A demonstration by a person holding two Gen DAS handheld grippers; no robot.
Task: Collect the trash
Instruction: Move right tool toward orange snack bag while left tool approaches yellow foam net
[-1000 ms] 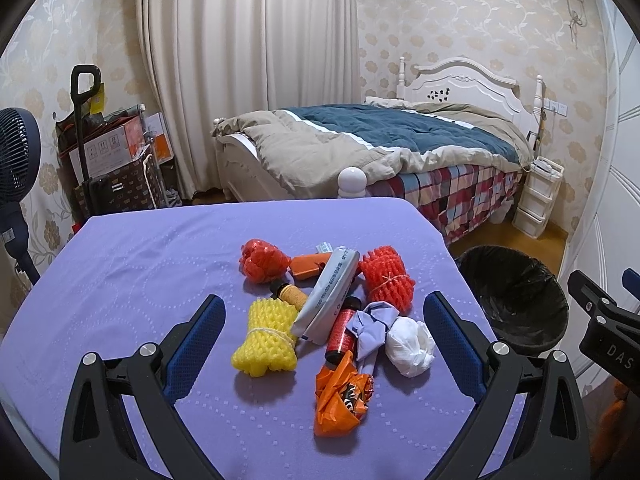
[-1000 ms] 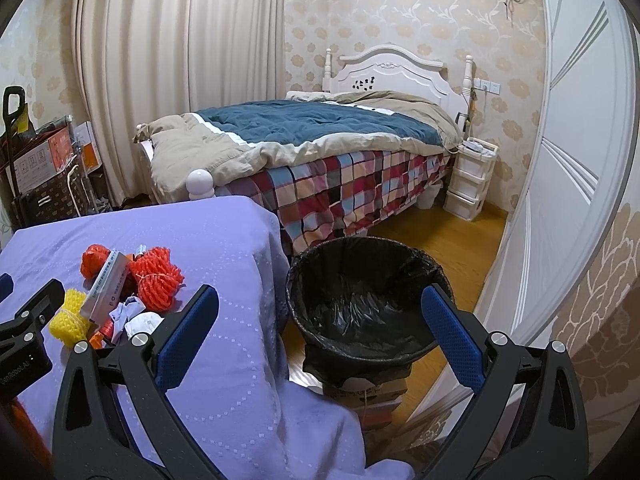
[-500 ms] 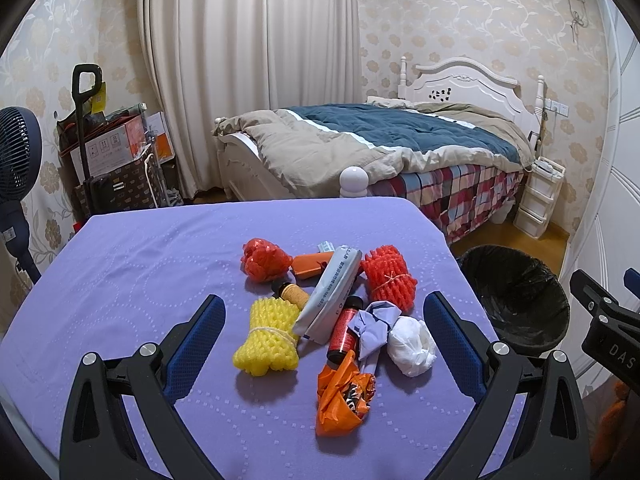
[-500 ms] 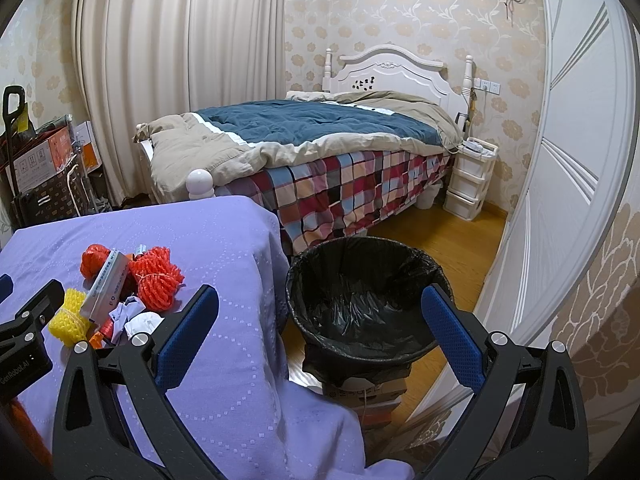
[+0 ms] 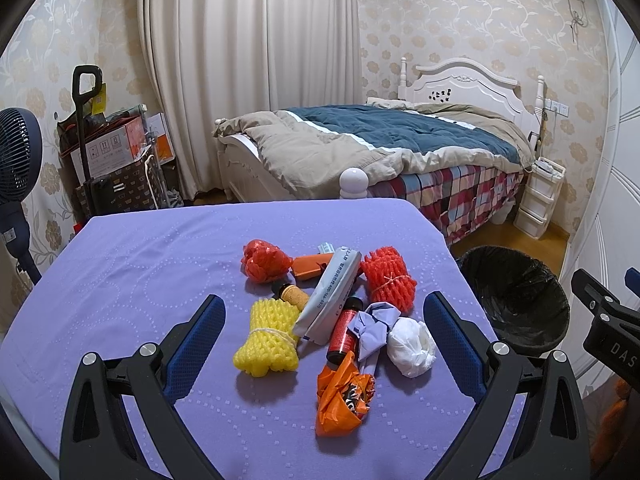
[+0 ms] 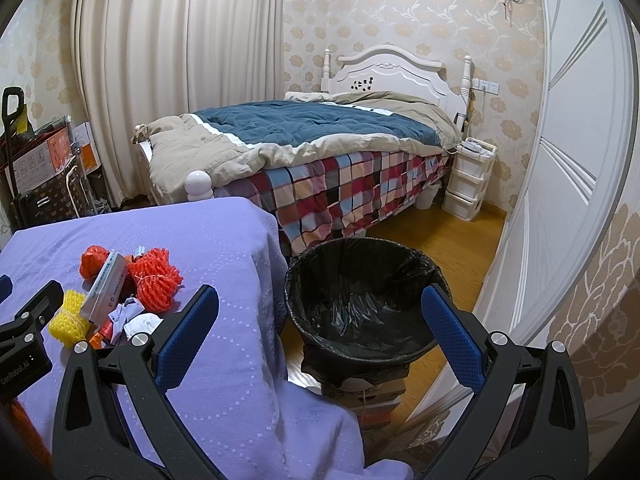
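Observation:
A pile of trash lies on the purple tablecloth: a yellow foam net, two red foam nets, a grey-white packet, a white wad, an orange wrapper, a red tube. My left gripper is open and empty, just short of the pile. My right gripper is open and empty, held above the table's right edge, facing the black-lined trash bin. The bin stands on the floor right of the table.
A bed with a blue and beige duvet stands beyond the table. A white drawer unit is by the headboard. A fan and stacked boxes stand at the left wall. A white wardrobe door is at the right.
Both grippers have stayed almost still; the left view has shifted very slightly. Nothing was picked up or moved.

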